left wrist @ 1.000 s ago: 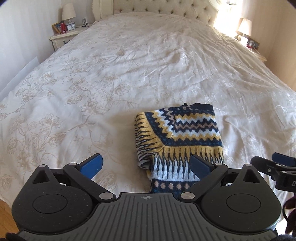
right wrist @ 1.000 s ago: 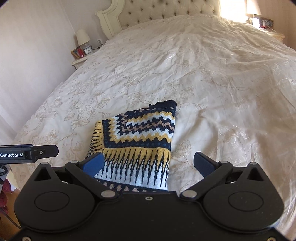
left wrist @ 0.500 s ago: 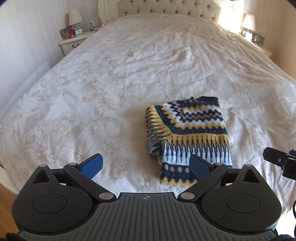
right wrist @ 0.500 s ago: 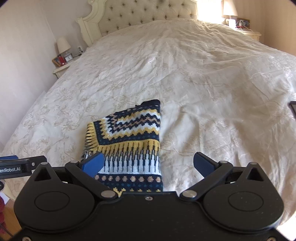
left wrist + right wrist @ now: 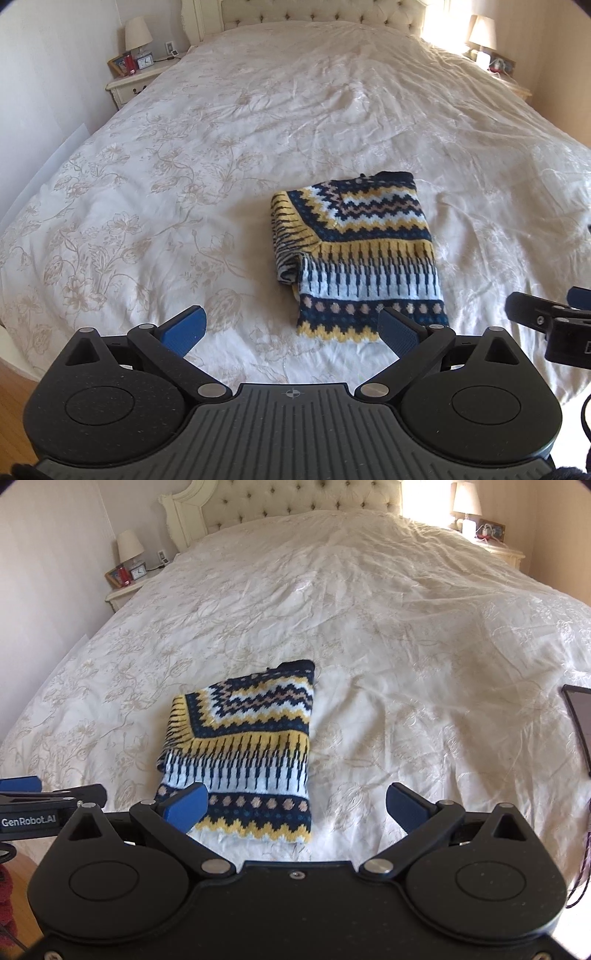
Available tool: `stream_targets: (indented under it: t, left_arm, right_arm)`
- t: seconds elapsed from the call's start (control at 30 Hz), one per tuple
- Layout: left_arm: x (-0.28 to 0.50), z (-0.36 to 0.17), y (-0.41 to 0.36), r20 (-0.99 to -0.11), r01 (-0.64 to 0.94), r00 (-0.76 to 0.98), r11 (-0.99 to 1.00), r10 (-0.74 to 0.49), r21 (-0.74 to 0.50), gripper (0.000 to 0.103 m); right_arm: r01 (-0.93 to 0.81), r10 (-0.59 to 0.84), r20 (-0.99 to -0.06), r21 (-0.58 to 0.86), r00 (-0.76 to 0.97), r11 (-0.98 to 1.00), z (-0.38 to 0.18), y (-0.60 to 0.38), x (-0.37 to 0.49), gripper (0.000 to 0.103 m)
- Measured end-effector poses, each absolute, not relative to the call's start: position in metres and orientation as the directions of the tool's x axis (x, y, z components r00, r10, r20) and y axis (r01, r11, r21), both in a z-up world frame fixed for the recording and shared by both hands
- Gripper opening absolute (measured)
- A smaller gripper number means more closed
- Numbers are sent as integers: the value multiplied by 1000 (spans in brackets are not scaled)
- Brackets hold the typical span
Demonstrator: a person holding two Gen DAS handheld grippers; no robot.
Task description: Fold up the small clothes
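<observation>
A small knitted sweater (image 5: 360,254) with navy, yellow and white zigzag bands lies folded into a compact rectangle on the cream floral bedspread (image 5: 184,192). It also shows in the right wrist view (image 5: 243,749). My left gripper (image 5: 290,330) is open and empty, held back from the sweater's near edge, to its left. My right gripper (image 5: 295,806) is open and empty, held just short of the sweater's near hem. Each gripper's side shows in the other's view: the right one (image 5: 543,317), the left one (image 5: 48,805).
The bed's near edge drops to a wooden floor (image 5: 14,387). A nightstand with lamp and clock (image 5: 136,74) stands at the far left, another lamp (image 5: 465,502) at the far right. A dark phone or tablet (image 5: 580,720) lies on the bed at the right.
Both grippers have pulled back toward the foot of the bed and risen. The sweater now lies farther from them, its whole near hem in view. The sweater itself has not moved.
</observation>
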State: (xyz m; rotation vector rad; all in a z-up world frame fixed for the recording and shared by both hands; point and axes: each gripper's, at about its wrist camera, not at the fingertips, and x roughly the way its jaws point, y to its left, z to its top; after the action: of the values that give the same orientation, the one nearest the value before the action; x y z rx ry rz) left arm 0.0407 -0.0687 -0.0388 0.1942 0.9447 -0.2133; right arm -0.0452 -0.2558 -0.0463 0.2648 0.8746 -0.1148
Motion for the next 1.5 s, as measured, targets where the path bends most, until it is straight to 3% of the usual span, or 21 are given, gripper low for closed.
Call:
stream_targets:
  t: [1.5]
  left_arm:
    - [71, -76, -63, -913, 231, 403, 973, -70, 27, 101]
  right_arm:
    - [229, 75, -843, 229, 532, 946, -79, -256, -18, 102]
